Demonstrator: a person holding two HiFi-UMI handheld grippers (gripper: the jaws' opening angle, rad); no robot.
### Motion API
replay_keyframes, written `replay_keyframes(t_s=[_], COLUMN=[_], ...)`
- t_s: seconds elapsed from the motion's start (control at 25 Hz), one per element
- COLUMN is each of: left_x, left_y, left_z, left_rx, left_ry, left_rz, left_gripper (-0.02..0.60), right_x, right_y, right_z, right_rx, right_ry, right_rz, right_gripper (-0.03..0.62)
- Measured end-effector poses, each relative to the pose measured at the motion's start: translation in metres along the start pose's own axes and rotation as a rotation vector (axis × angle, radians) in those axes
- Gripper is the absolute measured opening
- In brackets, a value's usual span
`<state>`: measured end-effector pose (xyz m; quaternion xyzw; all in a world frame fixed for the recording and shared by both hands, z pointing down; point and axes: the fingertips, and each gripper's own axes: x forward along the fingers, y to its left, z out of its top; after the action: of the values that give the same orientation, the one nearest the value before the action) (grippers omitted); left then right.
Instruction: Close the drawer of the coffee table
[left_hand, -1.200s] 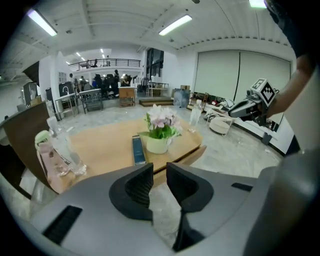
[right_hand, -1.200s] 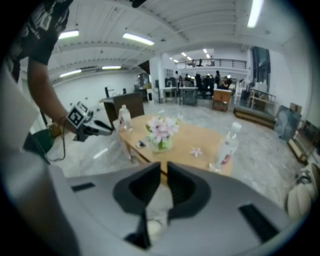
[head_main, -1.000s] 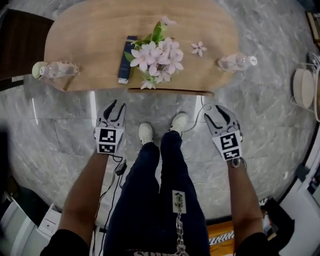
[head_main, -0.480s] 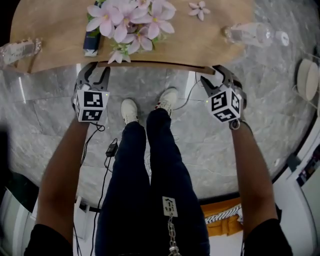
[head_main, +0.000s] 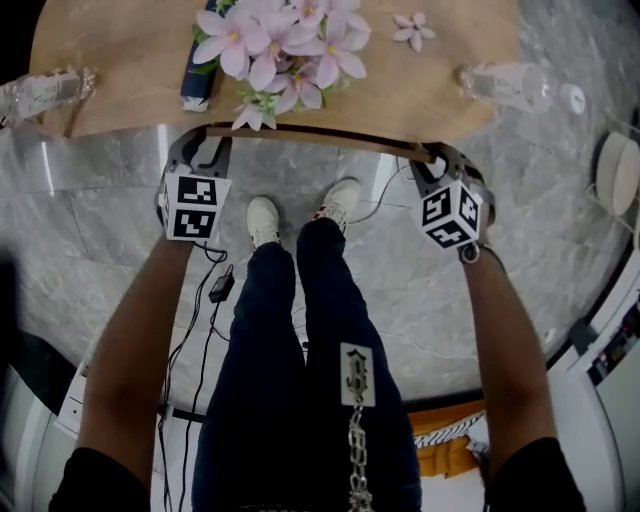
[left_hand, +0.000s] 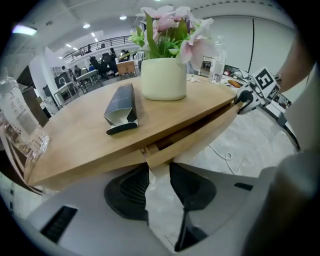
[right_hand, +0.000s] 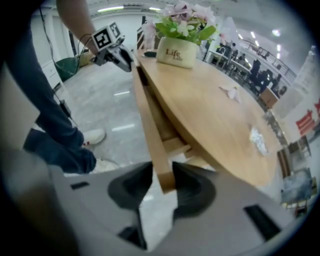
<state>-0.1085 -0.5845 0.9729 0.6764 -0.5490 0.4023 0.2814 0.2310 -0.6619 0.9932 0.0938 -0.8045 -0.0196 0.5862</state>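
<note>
Drawer front (head_main: 320, 138) stands slightly out from under the worktop (head_main: 120, 90) toward the person, long axis left-to-right, each end clamped by just-closed fingers of left gripper (left_hand: 159, 172) and right gripper (right_hand: 162, 175), equally near.

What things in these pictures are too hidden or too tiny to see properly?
- What lies behind the drawer front: in every view the tabletop covers it.
- The flower pot: in the head view the blossoms hide it.
- The left bottle: in the head view the picture's left edge cuts it off.
- Any print on the dark box: too small in the head view.
</note>
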Motion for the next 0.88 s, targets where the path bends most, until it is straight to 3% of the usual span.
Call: replay_keyframes(t_s=[0.6, 0.88], left_x=[-0.052, -0.054], left_y=[-0.058, -0.06], left_z=[-0.093, -0.099], left_rx=[-0.025, -0.013], left_ry=[0.078, 0.086], left_rz=[-0.039, -0.048], left_gripper=[0.141, 0.141], right_x=[-0.024, -0.024], right_y=[0.104, 0.112], right_z=[-0.04, -0.042], right_rx=[-0.019, -0.045], right_ry=[0.042, 0.043], right_rz=[0.101, 0.122], right_gripper=[0.127, 0.123])
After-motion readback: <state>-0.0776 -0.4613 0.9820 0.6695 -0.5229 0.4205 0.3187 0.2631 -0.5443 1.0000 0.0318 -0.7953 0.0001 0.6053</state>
